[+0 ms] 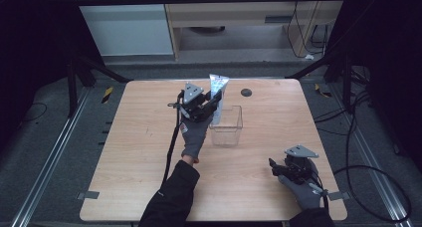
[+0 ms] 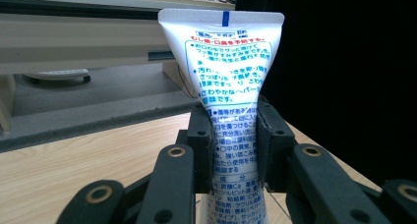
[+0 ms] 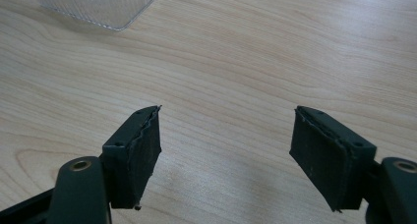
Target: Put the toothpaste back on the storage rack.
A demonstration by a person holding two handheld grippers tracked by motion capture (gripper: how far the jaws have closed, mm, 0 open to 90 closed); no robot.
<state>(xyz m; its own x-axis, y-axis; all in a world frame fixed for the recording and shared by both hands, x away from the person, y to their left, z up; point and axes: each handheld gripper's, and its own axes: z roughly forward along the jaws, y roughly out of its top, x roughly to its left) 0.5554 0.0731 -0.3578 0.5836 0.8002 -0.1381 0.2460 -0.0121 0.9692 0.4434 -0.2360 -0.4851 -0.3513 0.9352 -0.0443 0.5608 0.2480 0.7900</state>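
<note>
Beside the clear box (image 1: 226, 125), left tool (image 1: 209, 103) grips tube (image 1: 217, 95).

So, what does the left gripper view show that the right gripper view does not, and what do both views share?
Left gripper view: a white tube with blue and red print, upright with its flat crimped end on top, clamped between the left gripper jaws, and shelving behind.

Right gripper view: the right gripper jaws spread wide with nothing between them, and a corner of the clear container.

Both: the wooden table.
</note>
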